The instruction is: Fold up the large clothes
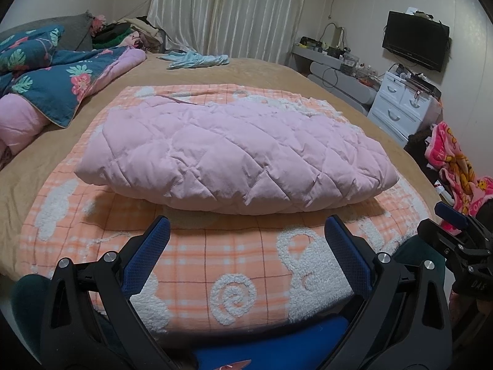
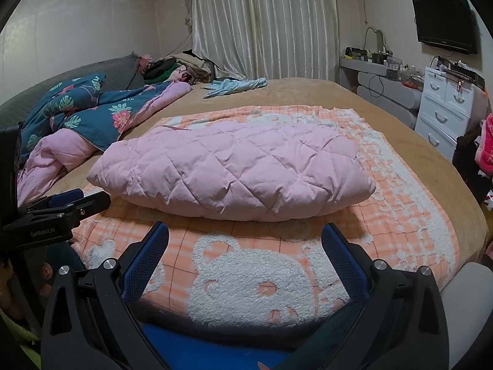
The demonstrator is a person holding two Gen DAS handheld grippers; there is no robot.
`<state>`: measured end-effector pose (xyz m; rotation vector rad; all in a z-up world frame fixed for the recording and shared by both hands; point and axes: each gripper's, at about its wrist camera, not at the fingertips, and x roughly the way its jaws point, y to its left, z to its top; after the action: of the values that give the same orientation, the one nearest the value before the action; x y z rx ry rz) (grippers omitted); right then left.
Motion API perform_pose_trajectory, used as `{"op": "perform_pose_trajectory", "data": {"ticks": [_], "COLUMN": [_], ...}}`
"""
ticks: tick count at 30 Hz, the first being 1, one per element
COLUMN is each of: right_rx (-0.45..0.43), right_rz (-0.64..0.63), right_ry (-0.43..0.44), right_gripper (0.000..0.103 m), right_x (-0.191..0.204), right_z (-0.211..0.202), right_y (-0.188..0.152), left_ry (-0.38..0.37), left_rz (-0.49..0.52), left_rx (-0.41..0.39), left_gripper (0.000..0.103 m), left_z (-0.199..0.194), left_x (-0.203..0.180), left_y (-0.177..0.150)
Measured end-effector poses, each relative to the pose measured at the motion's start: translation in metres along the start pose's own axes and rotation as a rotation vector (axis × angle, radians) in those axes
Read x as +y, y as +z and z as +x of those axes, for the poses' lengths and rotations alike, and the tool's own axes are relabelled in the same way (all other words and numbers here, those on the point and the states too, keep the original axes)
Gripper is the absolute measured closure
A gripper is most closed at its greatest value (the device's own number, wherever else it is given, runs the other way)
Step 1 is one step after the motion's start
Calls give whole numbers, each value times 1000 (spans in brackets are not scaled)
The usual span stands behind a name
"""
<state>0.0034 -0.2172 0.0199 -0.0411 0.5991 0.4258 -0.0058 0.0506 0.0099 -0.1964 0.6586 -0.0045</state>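
A folded pink quilted garment (image 1: pixel 234 154) lies on an orange bear-print blanket (image 1: pixel 234 265); left gripper (image 1: pixel 246 231) and right gripper (image 2: pixel 245 236) hover spread, empty; a floral duvet (image 1: pixel 58 77) is heaped left, white drawers (image 1: pixel 403 104) right.

You can't see what the folded pink jacket (image 1: pixel 234 151) hides beneath it: its underside and the patch of orange blanket (image 1: pixel 215 265) under it. Ahead and to your right, the clutter on the grey shelf (image 2: pixel 374 61) is too small to identify. The pink towel (image 2: pixel 486 145) at far right is cut off by the frame.
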Motion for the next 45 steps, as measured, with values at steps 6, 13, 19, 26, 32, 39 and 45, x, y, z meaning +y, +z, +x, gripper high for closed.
{"op": "perform_pose_trajectory", "data": {"ticks": [6, 13, 19, 26, 32, 39, 45], "right_rx": [0, 1, 1, 0, -1, -6, -9], "right_rz": [4, 2, 0, 2, 2, 8, 7], "right_ry": [0, -2, 1, 4, -1, -15, -31], "right_gripper": [4, 4, 4, 4, 4, 4, 4], "right_x": [0, 0, 0, 1, 1, 0, -2], "right_z": [0, 0, 0, -1, -1, -5, -6], "right_y": [-1, -1, -1, -2, -2, 0, 0], "left_ry": [-1, -3, -8, -1, 2, -23, -33], "left_rz": [6, 15, 16, 20, 28, 29, 36], "left_rx": [-1, -4, 2, 5, 5, 5, 7], "left_gripper": [9, 9, 9, 9, 9, 9, 9], "left_z": [-1, -1, 0, 0, -1, -2, -2], "left_x": [-1, -2, -2, -3, -3, -1, -2], "left_y": [0, -1, -2, -2, -4, -3, -2]}}
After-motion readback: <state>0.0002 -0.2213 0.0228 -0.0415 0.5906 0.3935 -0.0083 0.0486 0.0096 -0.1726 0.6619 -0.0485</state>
